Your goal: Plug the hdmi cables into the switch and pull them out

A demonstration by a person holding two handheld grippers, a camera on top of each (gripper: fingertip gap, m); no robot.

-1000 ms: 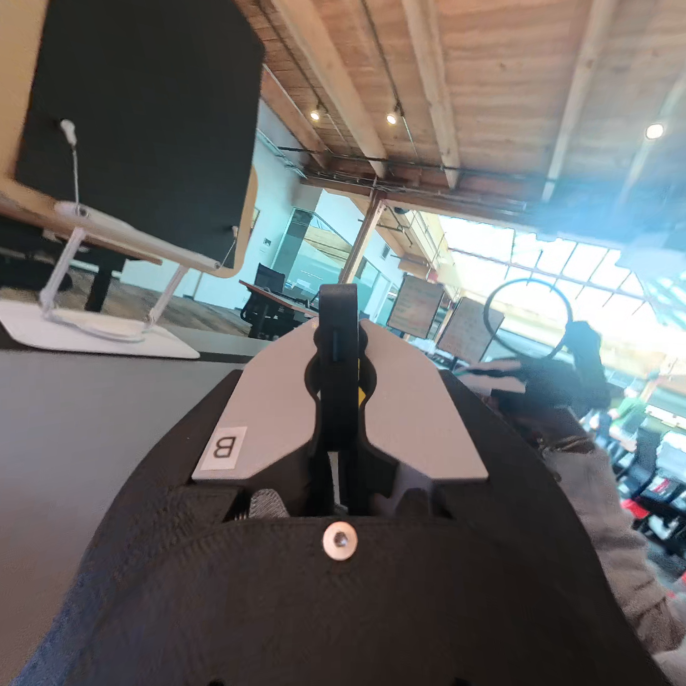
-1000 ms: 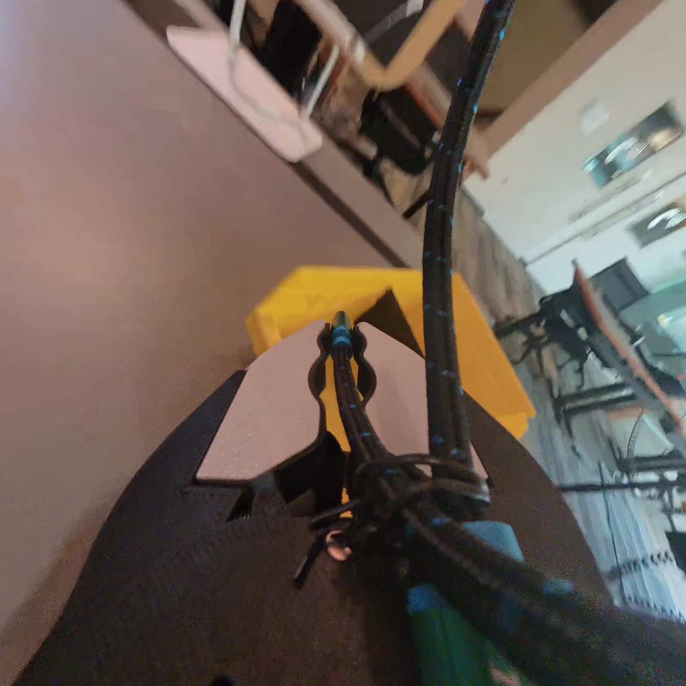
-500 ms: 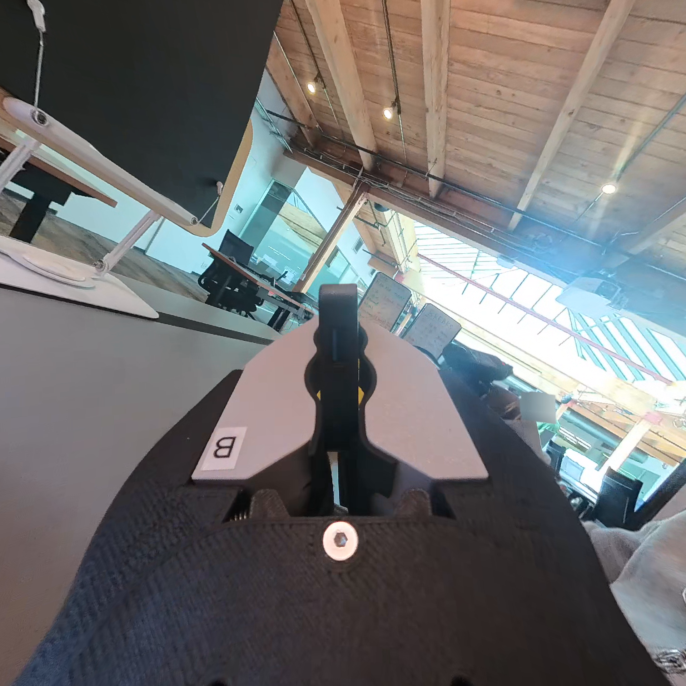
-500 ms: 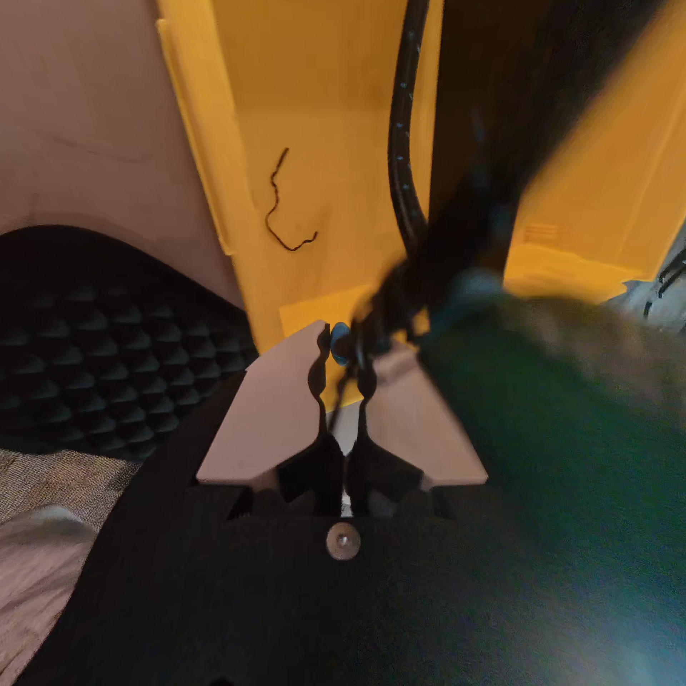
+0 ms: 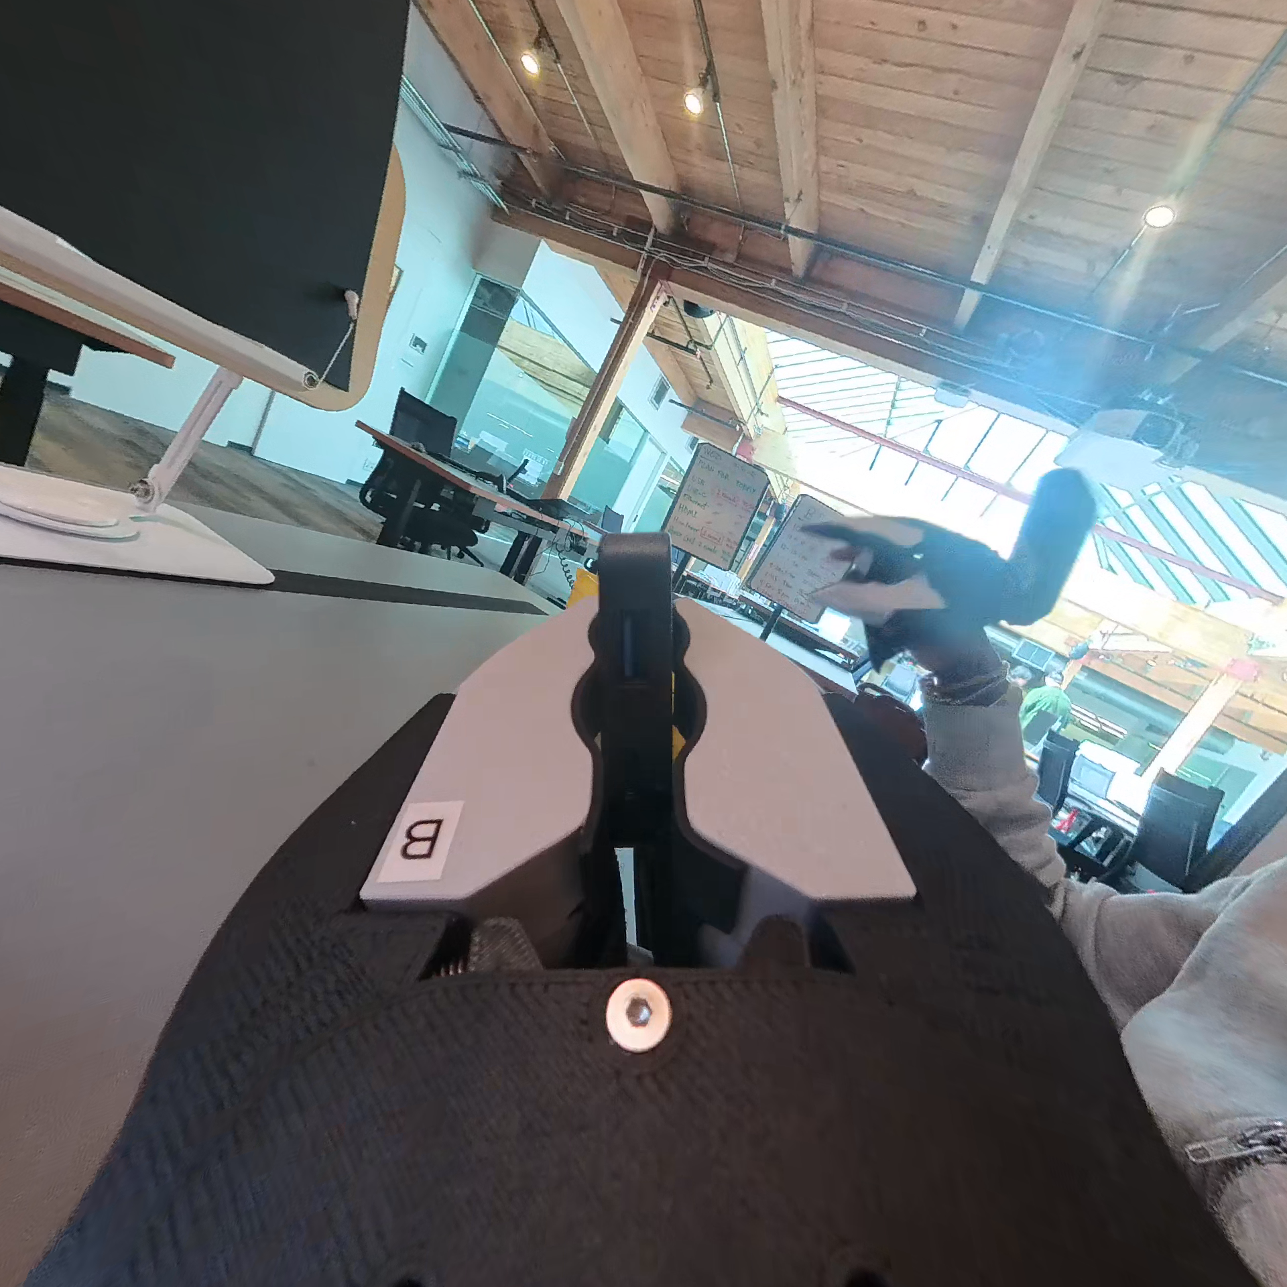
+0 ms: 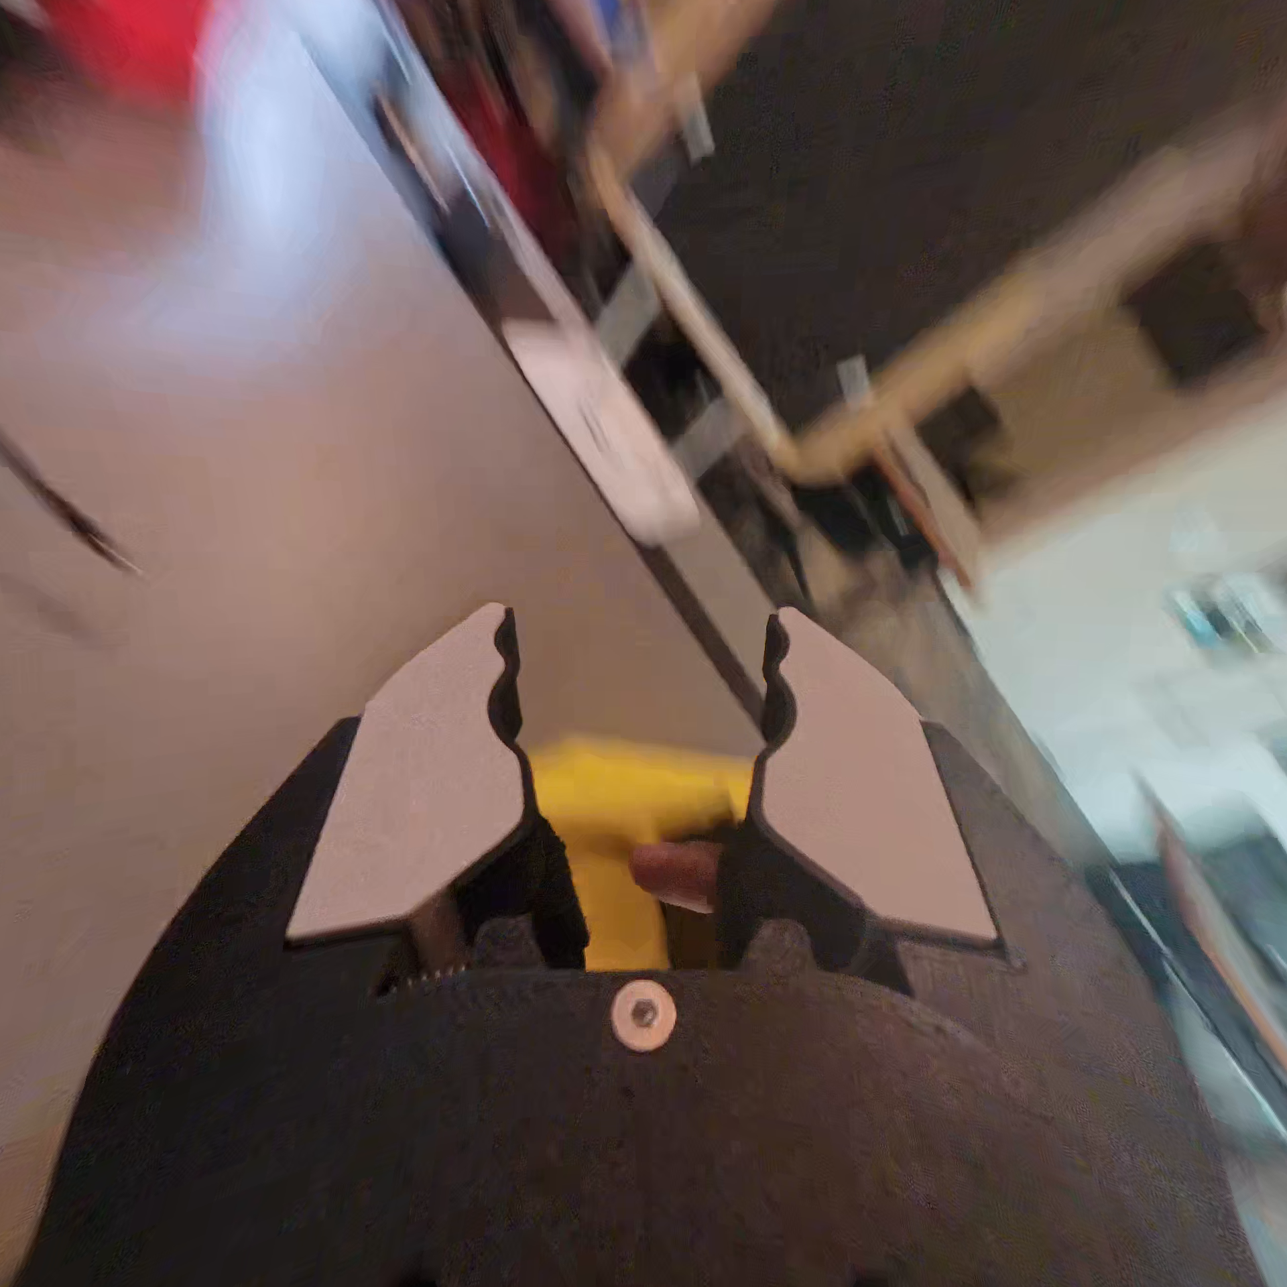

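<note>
My left gripper [image 5: 634, 557] is shut on a flat black piece [image 5: 632, 627] with a narrow slot, seen edge-on and sticking up between the fingers, held above the grey table [image 5: 174, 731]. My right gripper [image 6: 641, 627] is wide open and empty; its view is motion-blurred. It also shows in the left wrist view [image 5: 856, 550], held high in a hand at the right. A yellow bin [image 6: 627, 787] lies below and between the right fingers. No cable is in either gripper; a thin dark blurred line [image 6: 69, 515] crosses the table at the left.
A white lamp base [image 5: 104, 536] stands on the table's far edge under a dark panel [image 5: 174, 139]. A grey sleeve [image 5: 1149, 940] reaches in from the right. A fingertip [image 6: 672, 874] shows behind the right fingers. Desks and whiteboards stand far off.
The right gripper has opened and let go of the black braided cable, then swung up away from the yellow bin. The left gripper stays shut on the black piece, tilting slightly.
</note>
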